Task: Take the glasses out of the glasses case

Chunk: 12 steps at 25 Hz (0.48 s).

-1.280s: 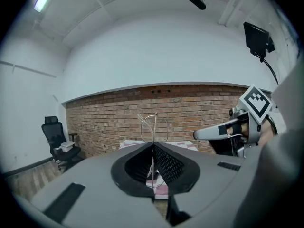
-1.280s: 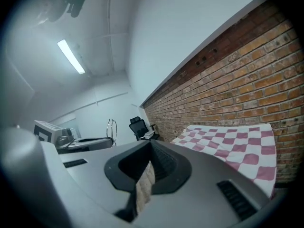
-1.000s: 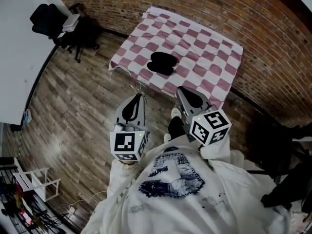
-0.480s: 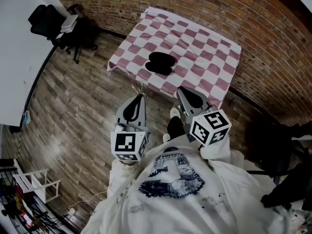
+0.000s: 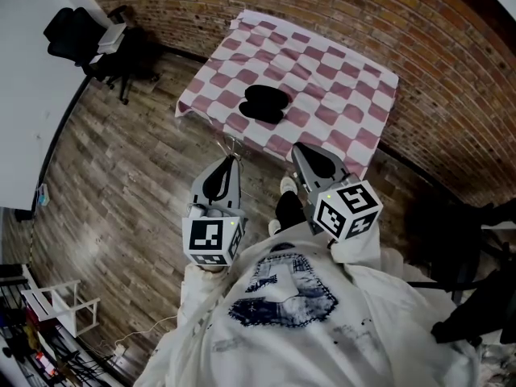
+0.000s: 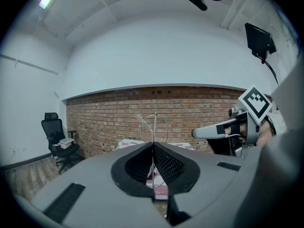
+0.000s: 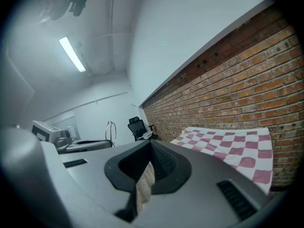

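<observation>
Glasses: thin wire frame, outside the case, clamped at the tip of the left gripper. In the left gripper view the wire loops rise above the closed jaws, and a strand of the frame runs down between the pads.

Layout in the head view, left to right:

1. Desk: white, along the left edge.
2. Chair: black office type, upper left, next to the desk, well apart from the table.
3. Floor: wood planks, between the chair and the person.
4. Left gripper: held over the floor, short of the table's near edge, pointing toward the table. Jaws pressed together on the glasses. The glasses hang in the air, touching neither cloth nor case.
5. Case: black, lying on the cloth near the table's near-left side, well apart from both grippers. Whether it is open or closed cannot be told.
6. Cloth: pink-and-white checks, covering the whole table top.
7. Right gripper: beside the left one, also short of the table edge. Jaws together with nothing held.
8. Wall: red brick, behind and to the right of the table.
</observation>
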Each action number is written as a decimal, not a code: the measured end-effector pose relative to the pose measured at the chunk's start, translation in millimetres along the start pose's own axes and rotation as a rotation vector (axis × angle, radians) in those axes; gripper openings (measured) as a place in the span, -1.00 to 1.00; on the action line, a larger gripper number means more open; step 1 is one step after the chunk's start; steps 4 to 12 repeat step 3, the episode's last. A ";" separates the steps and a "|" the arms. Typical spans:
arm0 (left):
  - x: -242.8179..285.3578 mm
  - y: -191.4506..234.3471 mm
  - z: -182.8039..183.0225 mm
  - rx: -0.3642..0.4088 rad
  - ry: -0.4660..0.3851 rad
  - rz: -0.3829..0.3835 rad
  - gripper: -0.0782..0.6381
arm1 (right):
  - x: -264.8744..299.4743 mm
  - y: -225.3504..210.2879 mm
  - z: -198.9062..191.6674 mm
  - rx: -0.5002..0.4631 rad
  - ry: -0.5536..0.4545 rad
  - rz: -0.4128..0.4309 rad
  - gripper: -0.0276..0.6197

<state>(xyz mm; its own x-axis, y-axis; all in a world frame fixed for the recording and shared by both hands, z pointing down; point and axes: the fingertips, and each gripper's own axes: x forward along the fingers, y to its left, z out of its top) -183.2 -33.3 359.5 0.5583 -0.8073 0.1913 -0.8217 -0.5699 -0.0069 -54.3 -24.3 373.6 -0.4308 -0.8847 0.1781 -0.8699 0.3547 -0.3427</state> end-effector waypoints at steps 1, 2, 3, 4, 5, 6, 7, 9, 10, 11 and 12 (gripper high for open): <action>0.6 0.7 -0.4 0.000 0.001 0.000 -0.73 | 0.7 0.0 0.0 0.000 0.000 0.000 -0.87; 1.2 1.3 -0.8 -0.001 0.003 0.000 -0.73 | 1.4 -0.2 -0.2 0.000 0.001 -0.001 -0.87; 1.8 1.9 -1.3 -0.001 0.004 -0.001 -0.73 | 2.0 -0.3 -0.4 0.001 0.002 -0.002 -0.87; 1.8 1.9 -1.3 -0.001 0.004 -0.001 -0.73 | 2.0 -0.3 -0.4 0.001 0.002 -0.002 -0.87; 1.8 1.9 -1.3 -0.001 0.004 -0.001 -0.73 | 2.0 -0.3 -0.4 0.001 0.002 -0.002 -0.87; 1.8 1.9 -1.3 -0.001 0.004 -0.001 -0.73 | 2.0 -0.3 -0.4 0.001 0.002 -0.002 -0.87; 1.8 1.9 -1.3 -0.001 0.004 -0.001 -0.73 | 2.0 -0.3 -0.4 0.001 0.002 -0.002 -0.87; 1.8 1.9 -1.3 -0.001 0.004 -0.001 -0.73 | 2.0 -0.3 -0.4 0.001 0.002 -0.002 -0.87; 1.8 1.9 -1.3 -0.001 0.004 -0.001 -0.73 | 2.0 -0.3 -0.4 0.001 0.002 -0.002 -0.87; 1.8 1.9 -1.3 -0.001 0.004 -0.001 -0.73 | 2.0 -0.3 -0.4 0.001 0.002 -0.002 -0.87; 1.8 1.9 -1.3 -0.001 0.004 -0.001 -0.73 | 2.0 -0.3 -0.4 0.001 0.002 -0.002 -0.87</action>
